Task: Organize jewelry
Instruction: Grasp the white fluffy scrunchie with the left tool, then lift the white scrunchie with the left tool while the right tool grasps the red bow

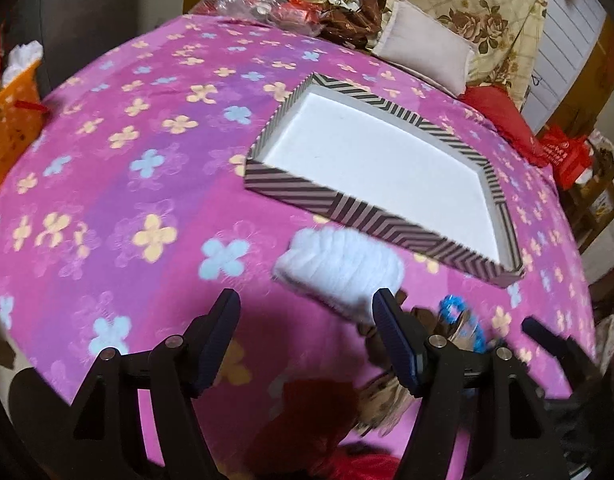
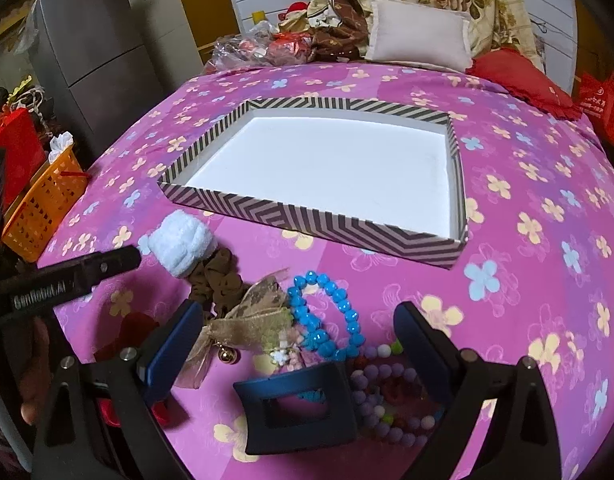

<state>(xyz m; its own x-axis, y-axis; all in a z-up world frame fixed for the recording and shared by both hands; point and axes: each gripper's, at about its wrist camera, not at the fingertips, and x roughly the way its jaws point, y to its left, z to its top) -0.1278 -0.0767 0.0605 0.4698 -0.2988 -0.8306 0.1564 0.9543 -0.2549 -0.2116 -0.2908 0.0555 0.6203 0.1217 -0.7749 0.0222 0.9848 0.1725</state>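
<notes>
**Clearing the pile, one piece per grasp**

The jewelry lies heaped on the pink flowered bedspread [image 2: 527,184], just in front of the striped tray [image 2: 307,216], whose white floor holds nothing yet. In the heap: a blue bead bracelet [image 2: 327,320], a lilac bead bracelet [image 2: 383,396], a dark rectangular hair claw [image 2: 299,408], a gauzy bow clip [image 2: 251,320], a brown scrunchie [image 2: 215,276] and a white fluffy scrunchie [image 2: 183,246].

The right gripper [image 2: 299,344] hovers over the heap with jaws spread wide and empty. The left gripper [image 1: 307,320] is likewise wide and empty, near the white fluffy scrunchie [image 1: 339,264].

The pieces overlap, so a good grasp likely takes an outlying item first: the white scrunchie is soft and should compress easily. Beads may roll or drag neighbours along; closing across a single strand and lifting straight up before carrying it to the tray should help.
</notes>
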